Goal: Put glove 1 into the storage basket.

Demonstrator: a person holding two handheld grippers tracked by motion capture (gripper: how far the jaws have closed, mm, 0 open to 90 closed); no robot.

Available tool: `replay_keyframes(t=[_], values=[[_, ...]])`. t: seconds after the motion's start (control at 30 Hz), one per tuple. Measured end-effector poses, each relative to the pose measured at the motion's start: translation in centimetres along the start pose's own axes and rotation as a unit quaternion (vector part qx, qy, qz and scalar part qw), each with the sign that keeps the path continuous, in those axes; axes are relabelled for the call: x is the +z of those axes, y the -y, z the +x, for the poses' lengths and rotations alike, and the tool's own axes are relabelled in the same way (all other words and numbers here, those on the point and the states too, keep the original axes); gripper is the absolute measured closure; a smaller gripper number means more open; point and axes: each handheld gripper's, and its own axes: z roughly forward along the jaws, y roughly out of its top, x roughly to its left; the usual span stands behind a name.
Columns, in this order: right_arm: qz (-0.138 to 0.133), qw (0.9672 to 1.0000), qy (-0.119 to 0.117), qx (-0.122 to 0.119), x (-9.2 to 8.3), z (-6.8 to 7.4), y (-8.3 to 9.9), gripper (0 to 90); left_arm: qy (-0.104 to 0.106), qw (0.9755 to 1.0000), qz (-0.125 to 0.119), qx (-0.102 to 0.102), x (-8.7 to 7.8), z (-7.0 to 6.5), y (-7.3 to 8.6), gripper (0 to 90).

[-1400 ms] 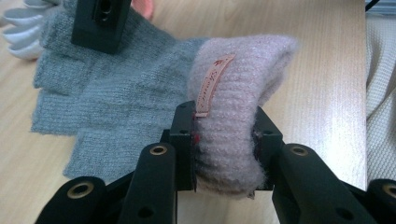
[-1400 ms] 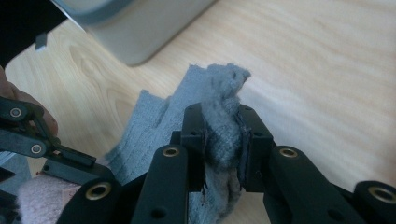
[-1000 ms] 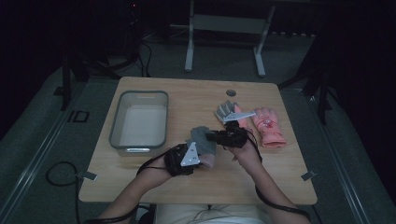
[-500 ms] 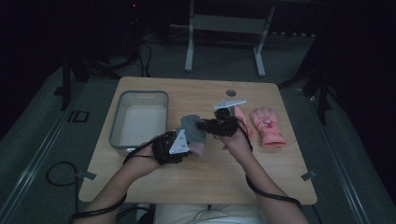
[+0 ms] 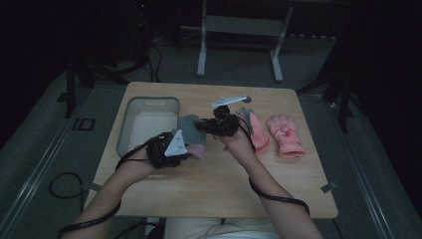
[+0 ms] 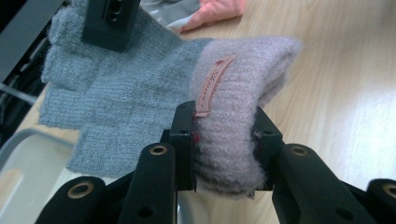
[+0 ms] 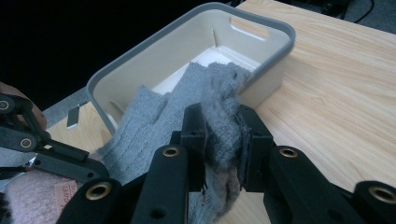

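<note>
A grey knit glove (image 5: 190, 125) with a pale pink cuff (image 6: 243, 88) hangs stretched between both grippers, just right of the bin and over the table. My left gripper (image 5: 193, 149) is shut on the cuff (image 5: 197, 151); its jaws (image 6: 224, 144) squeeze the thick pink knit. My right gripper (image 5: 201, 124) is shut on the grey finger end (image 7: 219, 135), its pads bunching the wool. In the right gripper view the glove (image 7: 159, 116) drapes toward the bin's near rim. The right gripper's jaw (image 6: 112, 18) shows at the top of the left gripper view.
A grey-rimmed white bin (image 5: 124, 129) stands at the table's left; its wall (image 7: 187, 42) is close behind the glove. Two pink gloves (image 5: 286, 134) (image 5: 258, 133) lie right of centre. A small dark round object (image 5: 247, 99) sits near the far edge.
Both hands have carried the grey glove up and to the left, from the table's middle toward the bin. Both grips have held throughout.
</note>
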Motion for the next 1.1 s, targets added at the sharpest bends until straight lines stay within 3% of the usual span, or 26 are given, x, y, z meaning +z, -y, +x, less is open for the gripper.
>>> replay_keyframes(t=[0.33,0.67,0.87,1.07,1.1], values=[[0.005,0.9998,-0.017,-0.013,3.6,1.8,-3.4,75.7,-0.015,0.9996,0.016,-0.017,-2.1,2.5,3.0,68.8],[0.015,0.9991,-0.025,-0.031,8.5,3.9,-5.8,75.8,-0.030,0.9981,0.046,-0.030,-3.6,4.9,6.5,68.7],[0.025,0.9992,-0.018,-0.027,11.4,3.6,-6.5,75.7,-0.030,0.9975,0.052,-0.037,-3.1,6.1,8.0,68.6],[0.039,0.9991,-0.012,-0.014,13.6,2.7,-6.1,75.7,-0.016,0.9966,0.071,-0.039,-1.6,7.2,9.3,68.5],[0.042,0.9990,-0.010,-0.010,14.0,2.4,-6.0,75.6,-0.004,0.9964,0.075,-0.040,-0.9,7.8,9.7,68.5]])
